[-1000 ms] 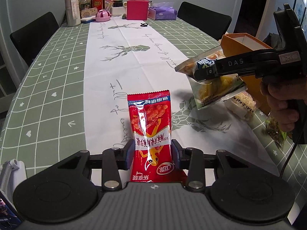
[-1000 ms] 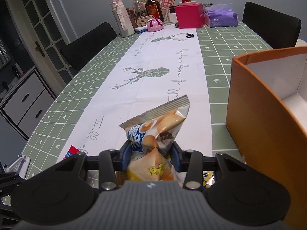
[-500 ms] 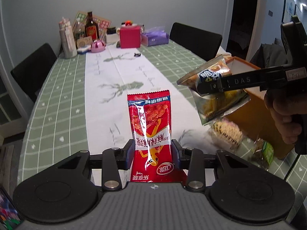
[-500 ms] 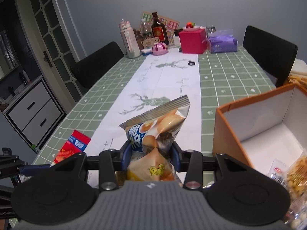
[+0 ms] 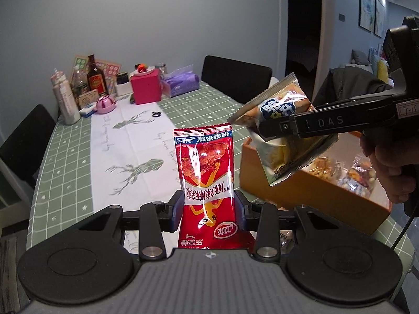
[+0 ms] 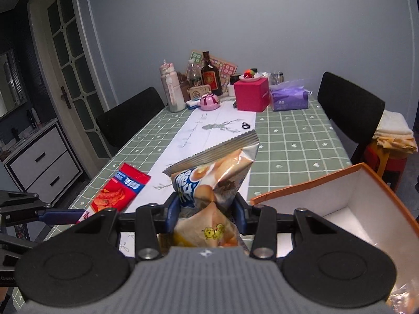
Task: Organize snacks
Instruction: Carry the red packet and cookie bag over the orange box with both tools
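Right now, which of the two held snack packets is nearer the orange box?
The beige biscuit packet in the right gripper; it hangs over the box. The red packet sits left of it.

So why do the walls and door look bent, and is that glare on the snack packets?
Left wrist view: the fisheye lens bows the room's edges; shiny streaks of glare cross the red snack packet, and the dim room leaves the doorway black. Right wrist view: the glass-paned door curves with the same distortion; the foil biscuit packet glints, yet stays sharp.
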`<state>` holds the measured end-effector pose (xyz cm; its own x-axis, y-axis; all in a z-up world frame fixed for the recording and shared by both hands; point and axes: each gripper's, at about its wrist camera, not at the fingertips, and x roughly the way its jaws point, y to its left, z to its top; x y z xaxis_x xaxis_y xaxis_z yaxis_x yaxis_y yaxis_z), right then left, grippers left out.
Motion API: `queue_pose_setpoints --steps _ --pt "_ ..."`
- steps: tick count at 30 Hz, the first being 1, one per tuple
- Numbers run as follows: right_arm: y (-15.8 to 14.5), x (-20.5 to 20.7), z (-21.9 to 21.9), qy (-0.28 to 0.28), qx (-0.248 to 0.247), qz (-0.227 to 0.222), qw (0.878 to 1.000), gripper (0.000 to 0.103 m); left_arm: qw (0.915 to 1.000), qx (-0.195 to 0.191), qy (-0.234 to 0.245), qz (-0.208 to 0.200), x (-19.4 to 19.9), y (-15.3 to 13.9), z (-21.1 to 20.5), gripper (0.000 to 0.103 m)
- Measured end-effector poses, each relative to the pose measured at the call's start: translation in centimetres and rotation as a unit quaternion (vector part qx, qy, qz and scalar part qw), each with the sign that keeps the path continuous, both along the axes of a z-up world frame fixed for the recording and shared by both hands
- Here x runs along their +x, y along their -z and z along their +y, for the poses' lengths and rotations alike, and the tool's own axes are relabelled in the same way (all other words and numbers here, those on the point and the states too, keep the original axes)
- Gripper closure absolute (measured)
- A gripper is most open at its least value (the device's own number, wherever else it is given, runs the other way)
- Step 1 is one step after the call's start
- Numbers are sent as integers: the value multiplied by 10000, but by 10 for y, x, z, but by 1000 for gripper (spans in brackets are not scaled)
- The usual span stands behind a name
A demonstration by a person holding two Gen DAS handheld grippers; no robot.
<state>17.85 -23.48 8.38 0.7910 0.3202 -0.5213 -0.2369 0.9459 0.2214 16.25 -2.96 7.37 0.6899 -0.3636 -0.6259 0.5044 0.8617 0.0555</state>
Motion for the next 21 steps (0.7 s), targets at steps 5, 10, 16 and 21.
queue_pose_setpoints --steps 5,10,16,21 --pt "-12 -9 -22 109 -1 -105 9999 62 9998 29 201 -81 1 -10 -24 58" --pt "-22 -15 -43 243 25 -188 9995 62 9990 76 414 -167 0 -19 -50 58" --pt "-29 -23 -72 451 62 -245 9987 62 9976 152 645 -208 2 -24 -80 58" --pt "-28 -32 -97 630 81 -248 9977 62 9960 211 844 -204 2 -23 -105 58"
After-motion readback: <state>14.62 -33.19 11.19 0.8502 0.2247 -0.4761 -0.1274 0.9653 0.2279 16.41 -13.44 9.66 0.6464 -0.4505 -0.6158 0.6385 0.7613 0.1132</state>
